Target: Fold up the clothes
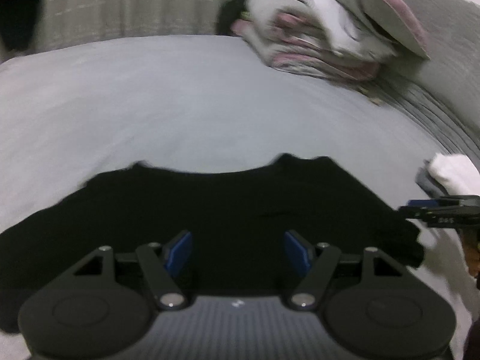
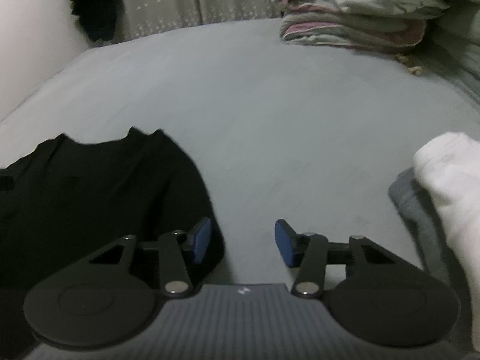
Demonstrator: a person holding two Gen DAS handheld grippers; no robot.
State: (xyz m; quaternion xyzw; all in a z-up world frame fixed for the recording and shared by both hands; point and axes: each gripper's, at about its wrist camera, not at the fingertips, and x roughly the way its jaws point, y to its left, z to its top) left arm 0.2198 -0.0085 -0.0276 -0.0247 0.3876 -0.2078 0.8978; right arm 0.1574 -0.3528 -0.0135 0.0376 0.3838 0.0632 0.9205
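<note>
A black garment [image 1: 225, 210] lies spread flat on the pale grey bed sheet [image 1: 180, 105], collar edge toward the far side. My left gripper [image 1: 238, 253] hovers open over its near middle, nothing between the blue pads [image 1: 180, 252]. The right gripper [image 1: 420, 207] shows at the garment's right edge in the left wrist view. In the right wrist view the right gripper [image 2: 243, 243] is open; its left pad is over the black garment's [image 2: 90, 195] right edge and its right pad over the bare bed sheet [image 2: 270, 120].
A stack of folded bedding and pillows [image 1: 330, 30] sits at the far right of the bed. A white cloth [image 2: 450, 180] on a grey folded item [image 2: 420, 210] lies to the right. Curtain [image 2: 180, 0] and dark hanging clothes [image 2: 93, 3] stand beyond the bed.
</note>
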